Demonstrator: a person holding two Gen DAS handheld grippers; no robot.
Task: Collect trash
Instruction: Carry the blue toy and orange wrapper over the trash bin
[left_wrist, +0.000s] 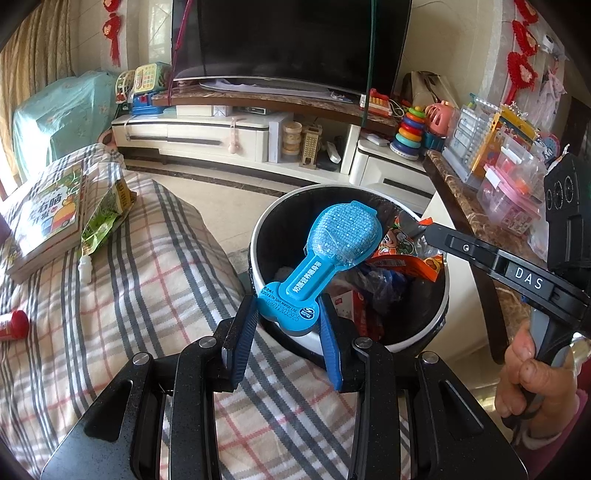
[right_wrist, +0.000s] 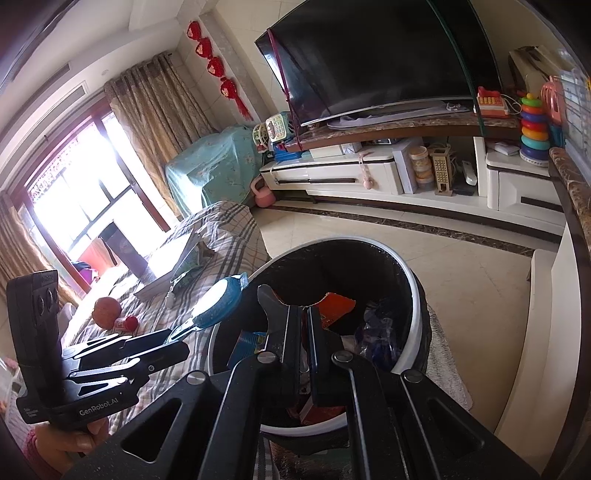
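Observation:
A round bin (left_wrist: 441, 295) with a white rim and black inside stands beside the plaid-covered sofa, holding several wrappers. My left gripper (left_wrist: 290, 317) is shut on the handle end of a blue spoon-shaped blister pack (left_wrist: 334, 240) and holds it over the bin's near rim. My right gripper (right_wrist: 304, 314) is nearly shut over the bin (right_wrist: 413, 280), fingers a narrow gap apart, nothing clearly between them. An orange wrapper (right_wrist: 338, 304) lies just beyond its tips. In the left wrist view the right gripper (left_wrist: 424, 230) reaches in from the right. The left gripper (right_wrist: 177, 338) and blue pack (right_wrist: 221, 301) show in the right wrist view.
On the sofa (left_wrist: 147, 280) lie a book (left_wrist: 48, 218), a green snack bag (left_wrist: 107, 214), a small white bottle (left_wrist: 85, 266) and a red can (left_wrist: 13, 325). A brown marble counter (left_wrist: 465, 206) with toys stands right of the bin. A TV cabinet (left_wrist: 236, 133) is across the floor.

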